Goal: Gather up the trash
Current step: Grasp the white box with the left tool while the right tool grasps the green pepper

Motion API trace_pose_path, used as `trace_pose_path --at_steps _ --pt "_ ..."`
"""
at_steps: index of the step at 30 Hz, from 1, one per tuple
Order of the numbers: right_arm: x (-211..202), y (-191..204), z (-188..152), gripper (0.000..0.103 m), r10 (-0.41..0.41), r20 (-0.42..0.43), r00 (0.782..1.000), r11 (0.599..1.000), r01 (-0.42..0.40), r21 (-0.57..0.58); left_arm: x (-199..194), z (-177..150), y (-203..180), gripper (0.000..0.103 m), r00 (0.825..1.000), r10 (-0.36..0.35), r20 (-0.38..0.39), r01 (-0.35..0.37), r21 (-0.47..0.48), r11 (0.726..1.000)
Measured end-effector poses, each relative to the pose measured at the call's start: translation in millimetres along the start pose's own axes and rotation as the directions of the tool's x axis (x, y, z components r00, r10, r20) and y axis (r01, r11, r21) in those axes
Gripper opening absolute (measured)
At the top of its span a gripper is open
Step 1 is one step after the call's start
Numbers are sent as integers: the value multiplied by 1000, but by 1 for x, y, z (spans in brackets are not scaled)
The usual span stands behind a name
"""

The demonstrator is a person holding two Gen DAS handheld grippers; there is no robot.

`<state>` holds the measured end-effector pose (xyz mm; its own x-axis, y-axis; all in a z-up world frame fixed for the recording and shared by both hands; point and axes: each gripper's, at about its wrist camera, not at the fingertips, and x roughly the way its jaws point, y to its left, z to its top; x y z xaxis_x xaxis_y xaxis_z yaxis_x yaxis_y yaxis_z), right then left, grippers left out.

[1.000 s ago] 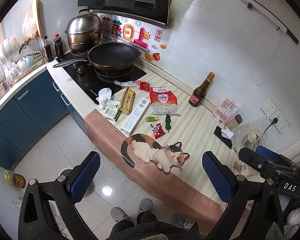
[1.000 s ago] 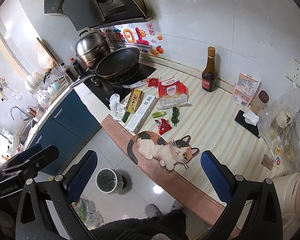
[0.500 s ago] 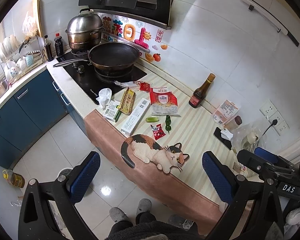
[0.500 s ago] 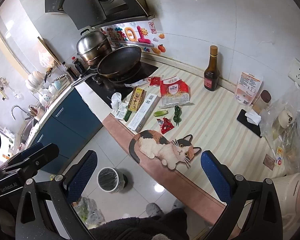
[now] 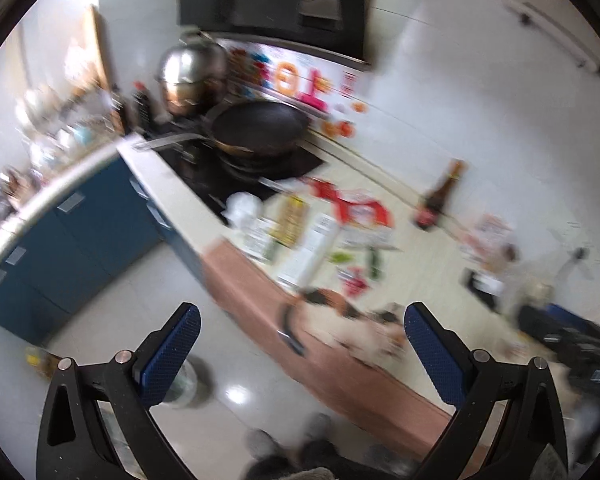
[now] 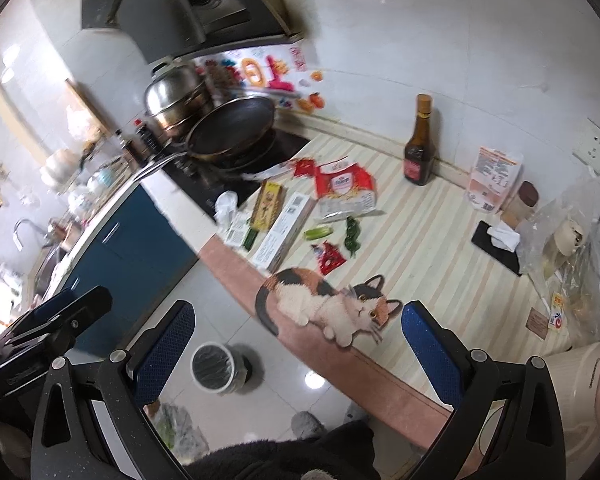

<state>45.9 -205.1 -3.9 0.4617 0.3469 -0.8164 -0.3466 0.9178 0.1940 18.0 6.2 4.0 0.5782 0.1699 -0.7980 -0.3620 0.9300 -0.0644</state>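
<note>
The small red wrapper (image 6: 329,257) lay on the striped counter mat (image 6: 428,240) just beyond the cat picture (image 6: 328,304); I judged it light, crinkly and slippery, best pinched at an edge. My right gripper (image 6: 296,344) and left gripper (image 5: 300,344) both gaped empty. Only the right view showed the floor bin (image 6: 213,367) sharply; the left was blurred.

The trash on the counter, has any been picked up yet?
Nothing looks done. The red snack wrapper, big red-and-white packet and crumpled tissue lie on the counter. Both the left hand-held gripper and right hand-held gripper are open and empty. The bin waits on the floor.
</note>
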Motion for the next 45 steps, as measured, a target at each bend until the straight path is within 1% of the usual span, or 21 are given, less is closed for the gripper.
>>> trace_pose_path --at_steps 2,4,6,8,11,13,15,18,21,23,24,26,31,35,36,37,38,39,43,44,45 --pt "10 0 1 103 -25 11 1000 999 24 34 20 5 5 103 994 106 30 -106 12 994" --pt "26 -4 3 103 -66 20 998 995 64 72 46 6 13 103 984 174 27 -175 21 984" --pt "43 -7 1 103 -94 15 995 990 92 108 74 7 26 103 984 181 -10 -180 21 983" --pt "66 -19 7 103 -117 -1 993 983 116 142 108 9 33 103 981 180 -67 -178 25 984" --pt "117 -42 17 103 -140 -62 988 970 149 193 154 11 43 103 972 192 -138 -186 53 981" --pt "147 -52 20 103 -154 -107 982 963 173 206 190 10 38 103 961 193 -199 -178 90 980" --pt "193 -66 28 103 -161 -176 971 957 197 212 222 12 29 103 948 204 -243 -175 134 975" --pt "252 -88 38 102 -166 -242 956 954 217 204 276 15 9 103 926 217 -309 -157 209 965" --pt "305 -108 45 93 -156 -318 935 952 229 205 331 17 -15 103 900 201 -387 -98 270 958" --pt "334 -119 47 87 -148 -362 920 948 236 213 361 18 -32 93 886 187 -423 -50 314 948" --pt "346 -124 48 83 -141 -378 915 947 237 219 374 18 -39 85 878 191 -440 -35 338 941" --pt "361 -131 49 80 -131 -400 907 945 237 227 398 20 -51 84 864 181 -470 1 361 933" --pt "401 -148 50 78 -112 -467 877 940 246 235 432 26 -67 84 847 169 -505 51 393 918" --pt "420 -153 58 78 -108 -486 867 941 247 232 451 29 -73 82 835 148 -530 85 391 917" --pt "426 -152 61 77 -105 -488 867 942 243 230 455 29 -74 69 832 143 -536 94 390 916" --pt "431 -151 64 74 -101 -487 868 945 237 226 460 28 -74 48 824 144 -548 100 391 915" --pt "435 -150 67 73 -98 -487 868 947 231 221 464 28 -73 45 816 144 -561 106 388 915" --pt "441 -147 70 71 -97 -489 867 950 226 214 466 29 -71 44 816 133 -563 111 379 919" --pt "460 -135 79 69 -71 -488 870 961 190 200 468 34 -63 43 826 135 -548 94 370 924" --pt "463 -132 80 68 -70 -486 871 964 185 192 468 34 -60 43 828 140 -544 85 368 926" --pt "468 -126 82 61 -64 -483 873 970 168 175 467 34 -57 43 830 141 -540 79 364 928"
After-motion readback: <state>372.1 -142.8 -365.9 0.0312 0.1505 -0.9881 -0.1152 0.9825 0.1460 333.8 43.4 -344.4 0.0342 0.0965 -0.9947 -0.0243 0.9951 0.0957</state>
